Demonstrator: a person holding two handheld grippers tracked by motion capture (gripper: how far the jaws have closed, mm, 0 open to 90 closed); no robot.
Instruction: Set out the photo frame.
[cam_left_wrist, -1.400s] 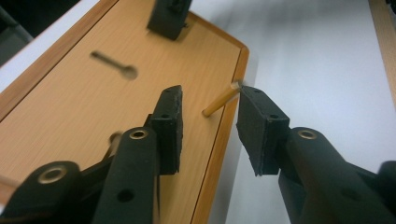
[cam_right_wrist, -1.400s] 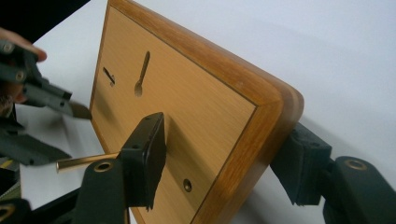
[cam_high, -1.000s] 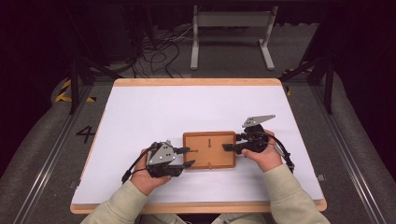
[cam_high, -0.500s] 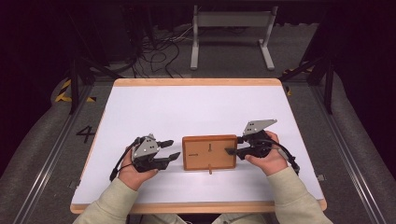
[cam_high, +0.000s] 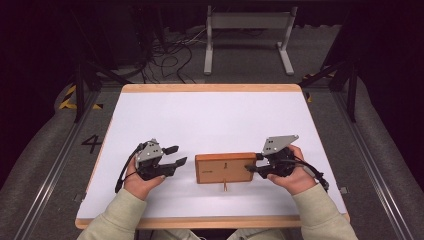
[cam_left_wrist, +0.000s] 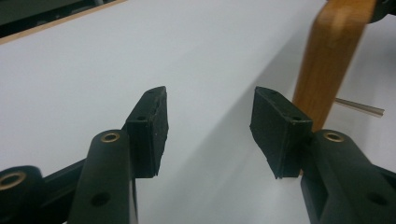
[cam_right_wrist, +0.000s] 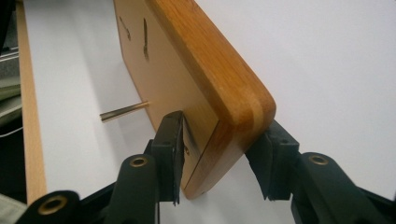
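A wooden board stands tilted up on its long edge near the table's front, a thin metal peg sticking out of its face toward me. My right gripper is at the board's right end. In the right gripper view its jaws have just been closing, and the pads of the right gripper clamp the board's corner, with the peg off to the left. My left gripper hovers left of the board, apart from it. Its jaws have been opening; the left gripper is empty, the board beyond its right pad.
The white table top has a wooden rim. Past its far edge, a metal stand and loose cables are on the dark floor. A painted 4 marks the floor at the left.
The board has gone from lying flat to standing up on its edge. My left gripper has pulled away to the left of it. My right gripper has shifted right, staying at the board's end.
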